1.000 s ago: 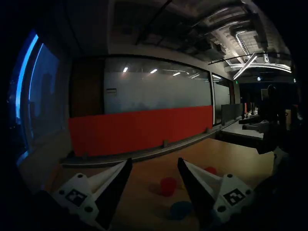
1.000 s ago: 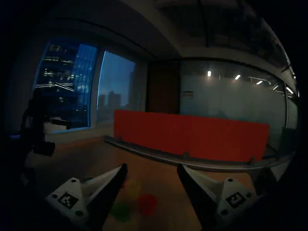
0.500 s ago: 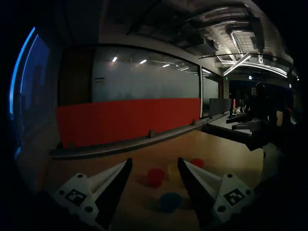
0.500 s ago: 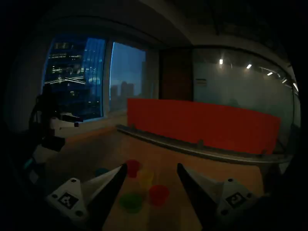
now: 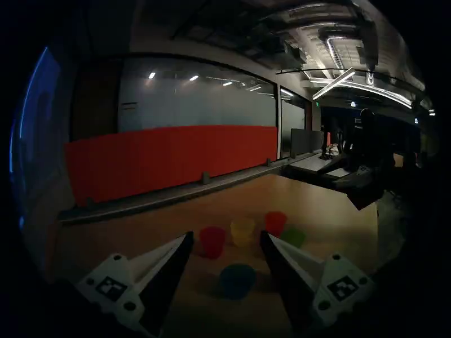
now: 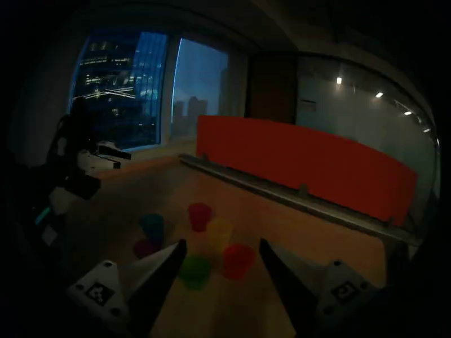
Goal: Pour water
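Several small plastic cups stand on a wooden table [image 5: 321, 205]. In the left gripper view I see a red cup [image 5: 212, 241], a yellow cup [image 5: 243, 231], another red cup [image 5: 275, 222], a green cup [image 5: 294, 235] and a blue cup [image 5: 237, 280] nearest. My left gripper [image 5: 226, 236] is open and empty, above the blue cup. In the right gripper view the blue cup [image 6: 152, 225], red cup [image 6: 199, 216], yellow cup [image 6: 219, 234], second red cup [image 6: 237, 260] and green cup [image 6: 195, 271] lie ahead. My right gripper [image 6: 221, 244] is open and empty over them.
A red partition [image 5: 169, 158] with a metal rail runs along the table's far edge. Dark windows [image 6: 121, 90] stand at the left of the right gripper view. The other gripper [image 6: 96, 160] and the hand holding it hang over the table at left. The room is dim.
Both views have tipped downward and drawn closer to the table. The cups have risen in the frames and more of them show. Both grippers stay open.
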